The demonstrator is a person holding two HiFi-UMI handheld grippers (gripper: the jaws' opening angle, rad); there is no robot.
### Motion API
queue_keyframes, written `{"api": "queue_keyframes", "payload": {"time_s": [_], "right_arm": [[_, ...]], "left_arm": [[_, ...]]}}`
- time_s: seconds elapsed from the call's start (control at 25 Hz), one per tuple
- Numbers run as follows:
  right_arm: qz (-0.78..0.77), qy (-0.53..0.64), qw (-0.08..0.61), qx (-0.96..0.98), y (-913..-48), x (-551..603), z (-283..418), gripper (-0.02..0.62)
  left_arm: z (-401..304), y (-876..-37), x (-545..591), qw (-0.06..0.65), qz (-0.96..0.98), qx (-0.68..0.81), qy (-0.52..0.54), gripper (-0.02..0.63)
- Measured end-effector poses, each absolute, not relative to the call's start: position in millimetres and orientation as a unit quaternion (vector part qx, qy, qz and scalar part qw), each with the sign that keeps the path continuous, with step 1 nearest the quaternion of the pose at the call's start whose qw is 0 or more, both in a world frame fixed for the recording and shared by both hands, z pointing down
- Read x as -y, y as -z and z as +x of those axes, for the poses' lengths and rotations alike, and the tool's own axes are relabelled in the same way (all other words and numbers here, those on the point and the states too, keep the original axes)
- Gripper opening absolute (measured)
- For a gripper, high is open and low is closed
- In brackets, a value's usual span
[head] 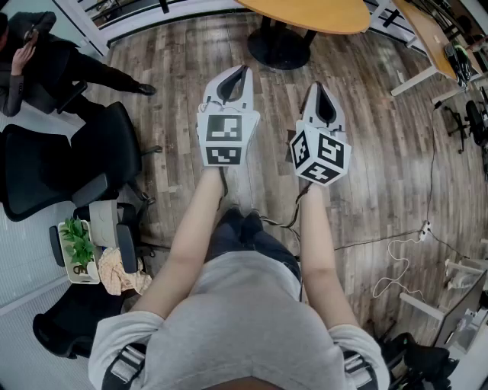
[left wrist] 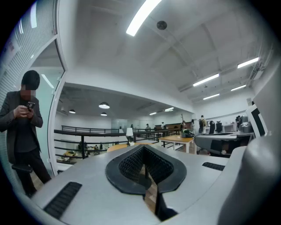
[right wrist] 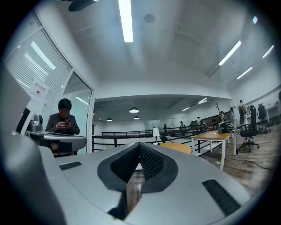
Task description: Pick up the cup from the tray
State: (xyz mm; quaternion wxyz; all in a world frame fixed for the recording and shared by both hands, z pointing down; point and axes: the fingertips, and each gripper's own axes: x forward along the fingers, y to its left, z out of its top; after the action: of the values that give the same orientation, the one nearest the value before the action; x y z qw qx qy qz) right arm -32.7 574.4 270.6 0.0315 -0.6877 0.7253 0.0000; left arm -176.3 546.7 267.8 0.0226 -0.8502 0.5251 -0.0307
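Light: bright, from ceiling strips (left wrist: pixel 142 16).
Floor (head: pixel 381 152): soft sheen.
Edges: strongly curved, corners dark.
Focus: mostly sharp.

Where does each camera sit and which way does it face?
Head view: on the person's head, facing steeply down at wooden floor; shows forearms, torso, left gripper, right gripper.
Left gripper view: on that gripper, level along shut jaws toward office desks.
Right gripper view: likewise, level, jaws shut.
Both gripper views share the person with a phone.

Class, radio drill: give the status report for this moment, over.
Left gripper and right gripper shut, empty. Cup, tray not in view. Round table ahead.
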Motion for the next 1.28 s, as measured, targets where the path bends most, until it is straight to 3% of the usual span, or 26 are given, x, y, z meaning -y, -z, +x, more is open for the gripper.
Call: {"api": "queue_keyframes", "payload": {"time_s": [0.84,1.28], "right_arm": [[-0.682,-0.010,0.040,-0.730,-271.6,-558.9,-25.7,0.008],[-0.688,-0.010,0.055,-0.723,-269.0,-544.5,25.1,0.008]], "left_arm": [[-172.1,-267.8,-529.2,0.024,-0.845,-0.534,0.028,0.006],[-126.7,-266.9,-513.3,0.033,-0.842,-0.538,0.029,0.006]]}}
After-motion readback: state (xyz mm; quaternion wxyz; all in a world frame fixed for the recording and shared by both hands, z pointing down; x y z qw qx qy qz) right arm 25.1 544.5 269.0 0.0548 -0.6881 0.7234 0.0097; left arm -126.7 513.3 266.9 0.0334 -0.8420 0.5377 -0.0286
